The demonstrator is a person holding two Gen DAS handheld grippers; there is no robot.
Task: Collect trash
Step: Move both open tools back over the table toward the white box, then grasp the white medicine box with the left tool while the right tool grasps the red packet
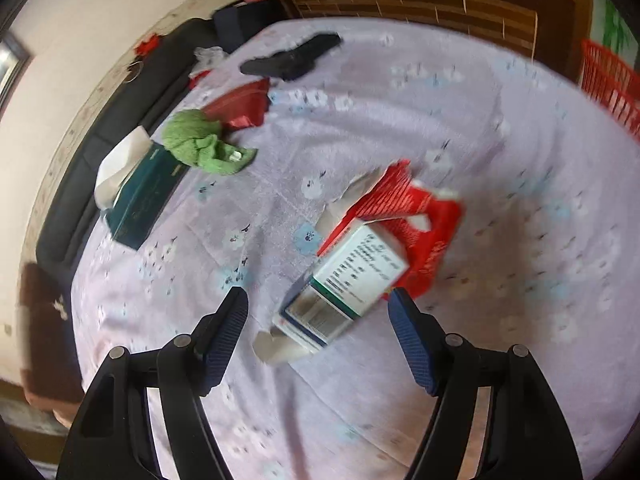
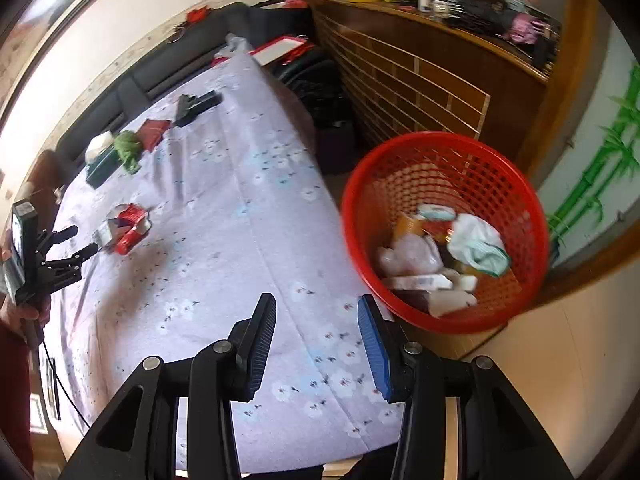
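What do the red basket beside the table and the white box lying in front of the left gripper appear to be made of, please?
Red basket: most likely moulded plastic, with a glossy, uniform colour and a regular open lattice wall.

White box: apparently thin printed cardboard, matte, with flat folded panels, an open end flap and printed text; the blur hides finer detail. It rests partly on red packaging, which is probably torn card or paper.

Both fisheye views are bent and darkened at the edges, motion blur is seen throughout, and pale wall at upper left is washed out by daylight.
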